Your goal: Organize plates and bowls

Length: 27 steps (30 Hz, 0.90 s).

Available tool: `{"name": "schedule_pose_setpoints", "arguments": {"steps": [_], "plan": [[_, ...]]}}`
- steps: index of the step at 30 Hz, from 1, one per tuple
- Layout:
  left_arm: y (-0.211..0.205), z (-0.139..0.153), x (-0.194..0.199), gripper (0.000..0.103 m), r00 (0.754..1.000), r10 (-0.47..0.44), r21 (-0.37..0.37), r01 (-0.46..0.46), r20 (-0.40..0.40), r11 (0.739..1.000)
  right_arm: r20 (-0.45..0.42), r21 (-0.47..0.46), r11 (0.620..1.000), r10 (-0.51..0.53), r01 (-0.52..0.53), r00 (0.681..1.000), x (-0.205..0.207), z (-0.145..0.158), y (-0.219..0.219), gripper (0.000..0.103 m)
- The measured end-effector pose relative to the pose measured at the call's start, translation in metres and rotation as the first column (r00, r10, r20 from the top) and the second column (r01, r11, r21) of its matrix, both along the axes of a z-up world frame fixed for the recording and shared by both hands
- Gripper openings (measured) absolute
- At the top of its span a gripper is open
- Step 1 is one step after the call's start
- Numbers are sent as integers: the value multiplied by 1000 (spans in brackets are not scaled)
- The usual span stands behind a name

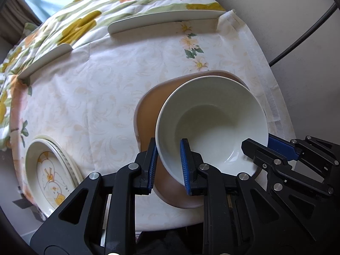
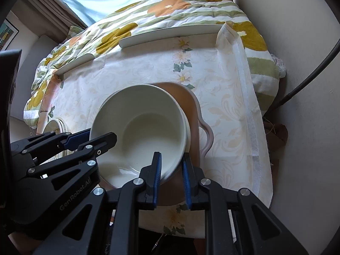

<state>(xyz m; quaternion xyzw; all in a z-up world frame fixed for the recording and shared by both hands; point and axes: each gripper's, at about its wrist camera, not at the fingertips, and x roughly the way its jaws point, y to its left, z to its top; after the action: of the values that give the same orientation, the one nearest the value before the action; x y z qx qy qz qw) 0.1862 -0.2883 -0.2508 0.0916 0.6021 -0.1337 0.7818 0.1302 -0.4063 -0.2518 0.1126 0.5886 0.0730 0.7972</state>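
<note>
Gripping the white bowl by opposite rim walls, the left gripper and right gripper have fingers clamped; tilted above the brown plate, centre frame, it could slip and chip.

My left claw is a matte black frame of angular links with triangular cut-outs, pinned by round silver rivets. Its fingers carry ribbed blue pads. My right claw is built the same, black with blue pads and silver pins. The neighbouring black body reads "GenRobot.AI" in pale lettering, with small dark screws.
</note>
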Motion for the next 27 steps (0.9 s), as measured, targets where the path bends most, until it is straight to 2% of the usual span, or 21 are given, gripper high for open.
{"name": "schedule_pose_setpoints", "arguments": {"steps": [8,12,18,19,20,22,23,24,25,26,27], "plan": [[1,1,0,17,1000,5,-10,-5,-2,1000,10,-2,1000,10,-10,1000,0,1,0,17],[7,6,1,17,1000,16,-45,-16,-1,999,23,7,1000,8,-8,1000,-2,5,-1,17],[30,48,-7,17,994,50,-136,-37,99,990,114,9,1000,19,-20,993,-14,37,-11,17],[36,58,-11,20,990,60,-158,-39,127,987,132,16,1000,21,-23,991,-16,43,-13,17],[40,66,-14,27,986,67,-177,-40,151,983,154,21,999,25,-28,988,-19,50,-15,17],[49,80,-20,61,976,85,-192,-46,202,980,207,9,999,32,-34,978,-27,64,-18,19],[54,87,-25,89,965,98,-186,-52,245,981,233,-4,999,34,-34,972,-31,71,-20,25],[58,93,-28,100,955,105,-181,-55,278,982,256,-16,999,33,-29,966,-36,76,-21,51],[62,97,-33,100,944,107,-181,-52,311,982,273,-23,999,31,-26,961,-39,79,-22,88],[65,100,-37,101,939,100,-180,-42,328,983,293,-23,999,30,-24,956,-44,82,-24,99],[67,100,-38,101,939,94,-173,-38,330,984,311,-23,1000,26,-20,950,-48,84,-26,102]]}}
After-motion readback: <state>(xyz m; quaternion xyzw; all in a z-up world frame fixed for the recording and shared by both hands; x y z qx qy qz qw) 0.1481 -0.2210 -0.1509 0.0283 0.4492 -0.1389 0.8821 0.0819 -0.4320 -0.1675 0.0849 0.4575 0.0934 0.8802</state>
